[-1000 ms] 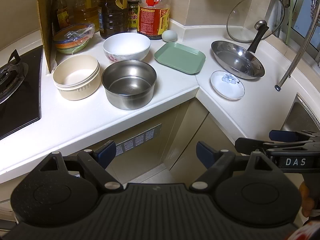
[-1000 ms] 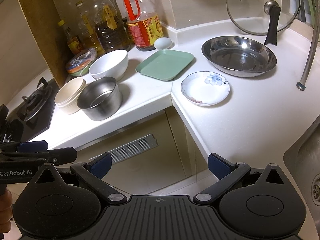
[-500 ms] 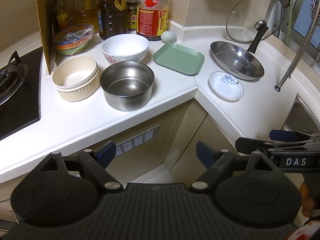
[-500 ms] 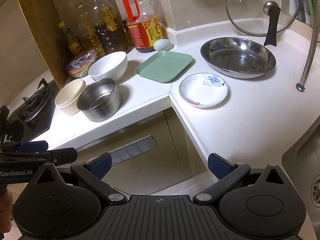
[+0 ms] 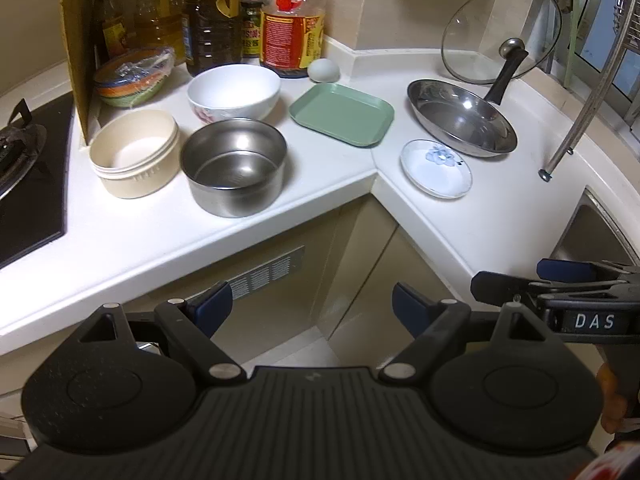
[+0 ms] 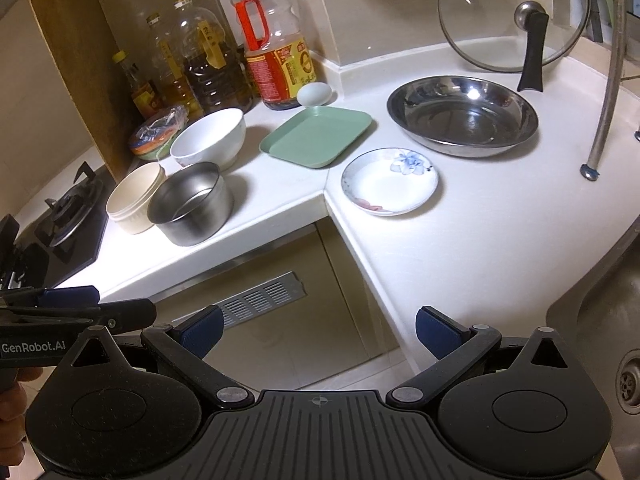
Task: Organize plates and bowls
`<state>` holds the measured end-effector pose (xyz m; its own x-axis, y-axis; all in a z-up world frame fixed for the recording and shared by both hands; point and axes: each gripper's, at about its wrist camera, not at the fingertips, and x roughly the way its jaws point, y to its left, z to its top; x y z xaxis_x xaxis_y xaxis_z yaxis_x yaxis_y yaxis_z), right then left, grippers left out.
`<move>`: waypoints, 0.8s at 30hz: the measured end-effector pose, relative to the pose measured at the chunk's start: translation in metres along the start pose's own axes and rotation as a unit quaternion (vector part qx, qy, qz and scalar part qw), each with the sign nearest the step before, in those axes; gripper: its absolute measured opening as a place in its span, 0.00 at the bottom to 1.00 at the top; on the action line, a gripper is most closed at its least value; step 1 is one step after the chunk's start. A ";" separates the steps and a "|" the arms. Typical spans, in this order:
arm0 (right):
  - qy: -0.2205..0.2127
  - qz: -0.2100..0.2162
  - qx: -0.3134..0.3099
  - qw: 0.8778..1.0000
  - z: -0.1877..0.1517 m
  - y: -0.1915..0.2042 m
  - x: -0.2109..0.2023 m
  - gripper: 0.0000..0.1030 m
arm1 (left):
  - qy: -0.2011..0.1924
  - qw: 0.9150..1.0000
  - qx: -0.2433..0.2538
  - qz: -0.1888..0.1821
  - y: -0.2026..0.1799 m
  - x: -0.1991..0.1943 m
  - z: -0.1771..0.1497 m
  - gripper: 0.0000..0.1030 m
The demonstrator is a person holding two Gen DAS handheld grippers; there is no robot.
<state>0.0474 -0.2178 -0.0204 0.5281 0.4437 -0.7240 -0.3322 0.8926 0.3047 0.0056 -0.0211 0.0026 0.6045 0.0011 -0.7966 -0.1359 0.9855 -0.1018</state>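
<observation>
On the white corner counter stand a steel bowl (image 5: 234,166) (image 6: 192,204), a cream bowl (image 5: 134,152) (image 6: 134,196), a white bowl (image 5: 234,92) (image 6: 210,140), a green square plate (image 5: 342,114) (image 6: 316,136), a small flowered plate (image 5: 436,168) (image 6: 390,182) and a wide steel dish (image 5: 462,124) (image 6: 462,114). My left gripper (image 5: 308,306) is open and empty, held in front of the counter edge below the steel bowl. My right gripper (image 6: 316,326) is open and empty, below the flowered plate.
Oil and sauce bottles (image 5: 292,28) and an egg (image 5: 323,70) line the back wall. A glass lid (image 5: 500,34) leans at the back right. A gas hob (image 5: 20,152) is at left, a sink (image 6: 608,320) and a hose (image 6: 608,80) at right.
Both grippers have drifted slightly toward the counter; the dishes sit a little nearer in view. Nothing on the counter has moved.
</observation>
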 end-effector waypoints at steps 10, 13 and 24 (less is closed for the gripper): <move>-0.034 -0.010 0.005 0.999 0.002 -0.032 -0.016 0.99 | -0.014 1.000 -0.011 -0.009 -0.022 0.004 0.004 0.84; -0.042 -0.006 0.029 0.999 0.004 -0.049 -0.019 0.99 | -0.026 1.000 -0.015 -0.005 -0.028 0.004 0.006 0.84; -0.084 0.020 0.102 0.991 0.005 -0.105 -0.038 0.99 | -0.067 0.998 -0.018 0.003 -0.047 0.008 0.018 0.80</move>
<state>0.0663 -0.3279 -0.0220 0.6458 0.4715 -0.6005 -0.1994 0.8634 0.4635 0.0309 -0.0641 0.0116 0.7022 0.0311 -0.7113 -0.1654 0.9788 -0.1205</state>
